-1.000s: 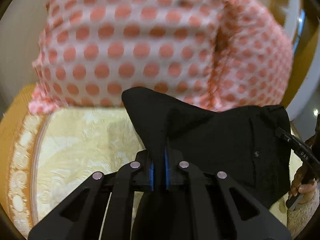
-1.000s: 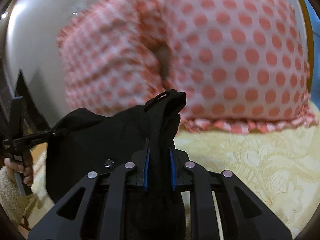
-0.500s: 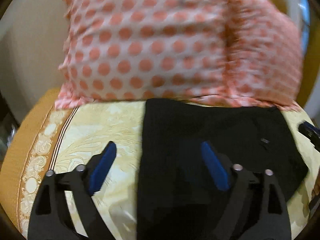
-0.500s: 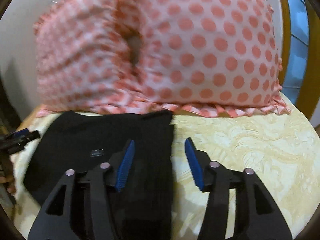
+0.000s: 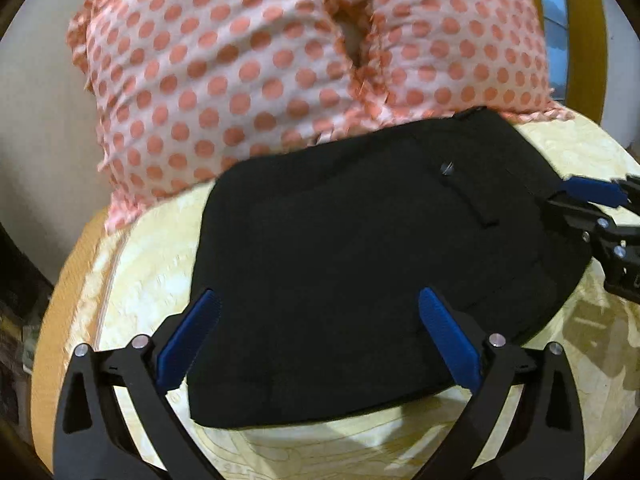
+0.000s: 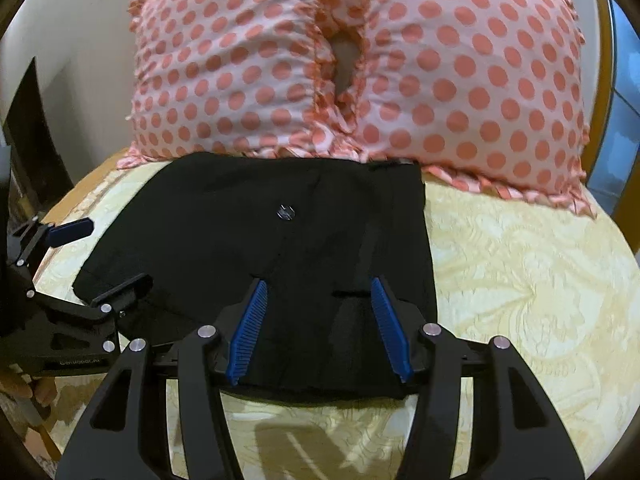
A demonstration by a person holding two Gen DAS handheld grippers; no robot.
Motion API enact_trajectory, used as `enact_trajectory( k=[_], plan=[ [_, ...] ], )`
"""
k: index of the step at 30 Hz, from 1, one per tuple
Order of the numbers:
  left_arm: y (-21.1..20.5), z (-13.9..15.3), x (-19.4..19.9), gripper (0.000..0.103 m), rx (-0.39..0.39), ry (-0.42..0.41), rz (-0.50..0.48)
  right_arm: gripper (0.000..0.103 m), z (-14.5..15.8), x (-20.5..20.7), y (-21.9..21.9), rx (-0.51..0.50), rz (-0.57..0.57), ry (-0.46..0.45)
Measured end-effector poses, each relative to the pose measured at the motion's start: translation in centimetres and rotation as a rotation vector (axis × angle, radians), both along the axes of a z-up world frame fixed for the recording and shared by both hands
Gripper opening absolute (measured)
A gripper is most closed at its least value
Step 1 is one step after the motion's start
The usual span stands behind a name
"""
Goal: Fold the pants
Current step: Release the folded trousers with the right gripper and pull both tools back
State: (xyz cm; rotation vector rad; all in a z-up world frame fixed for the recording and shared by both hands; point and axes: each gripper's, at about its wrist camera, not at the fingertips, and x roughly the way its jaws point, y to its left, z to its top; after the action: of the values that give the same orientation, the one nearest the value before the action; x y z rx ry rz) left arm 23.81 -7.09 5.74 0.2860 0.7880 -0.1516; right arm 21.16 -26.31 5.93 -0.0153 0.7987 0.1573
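The black pants lie folded into a flat rectangle on the yellow bedspread, a button showing on top; they also show in the right wrist view. My left gripper is open and empty, hovering over the pants' near left part. My right gripper is open and empty over the pants' near right part. The right gripper shows at the right edge of the left wrist view, and the left gripper at the left edge of the right wrist view.
Two pink pillows with coral dots stand against the wall just behind the pants, also in the left wrist view. The patterned bedspread extends to the right. A wooden frame and orange bed border bound the sides.
Both grippers were shut on the lifted pants a second ago. They laid the pants down, opened, and have since drawn back; the pants now lie flat.
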Motion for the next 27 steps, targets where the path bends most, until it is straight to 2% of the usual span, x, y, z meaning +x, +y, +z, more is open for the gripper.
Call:
enact_trajectory(
  k=[1,2,3,4,9,11,12,13,16,23,27],
  plan=[
    [0.1,-0.9,0.2,0.101,-0.023,0.05,0.011,0.058,-0.7,0.2,0.3,-0.023,0.002,0.025],
    [0.7,-1.7,0.9,0.101,-0.073,0.114,0.026,0.058,-1.0,0.0,0.6,-0.046,0.003,0.01],
    [1.6,-2.1,1.4,0.101,-0.151,0.145,0.047,0.058,-1.1,-0.1,0.9,-0.066,0.001,-0.001],
    [2.1,-2.2,1.5,0.101,-0.186,0.153,0.056,0.058,-1.0,-0.1,0.9,-0.066,-0.004,0.003],
    [1.9,-2.0,0.7,0.101,-0.162,0.138,0.075,0.06,-0.8,-0.8,0.3,-0.024,-0.029,0.003],
    [2.1,-1.7,-0.1,0.101,-0.168,0.122,0.081,0.069,-0.2,-1.8,-0.1,0.001,-0.042,-0.016],
    [2.2,-1.4,-0.6,0.101,-0.171,0.109,0.084,0.08,0.0,-2.4,-0.1,-0.001,-0.051,-0.027],
    [2.5,-1.1,-1.2,0.101,-0.17,0.096,0.089,0.085,0.3,-3.2,-0.1,-0.018,-0.068,-0.047],
    [3.2,-0.6,-2.9,0.101,-0.162,0.075,0.096,0.086,0.6,-4.9,-0.4,-0.034,-0.091,-0.066],
    [4.5,-0.6,-6.5,0.101,-0.168,0.06,0.114,0.087,0.0,-8.6,-0.4,0.055,-0.12,-0.056],
    [4.7,-0.8,-8.9,0.101,-0.158,0.039,0.118,0.09,-0.8,-10.3,0.8,0.071,-0.119,-0.054]
  ],
)
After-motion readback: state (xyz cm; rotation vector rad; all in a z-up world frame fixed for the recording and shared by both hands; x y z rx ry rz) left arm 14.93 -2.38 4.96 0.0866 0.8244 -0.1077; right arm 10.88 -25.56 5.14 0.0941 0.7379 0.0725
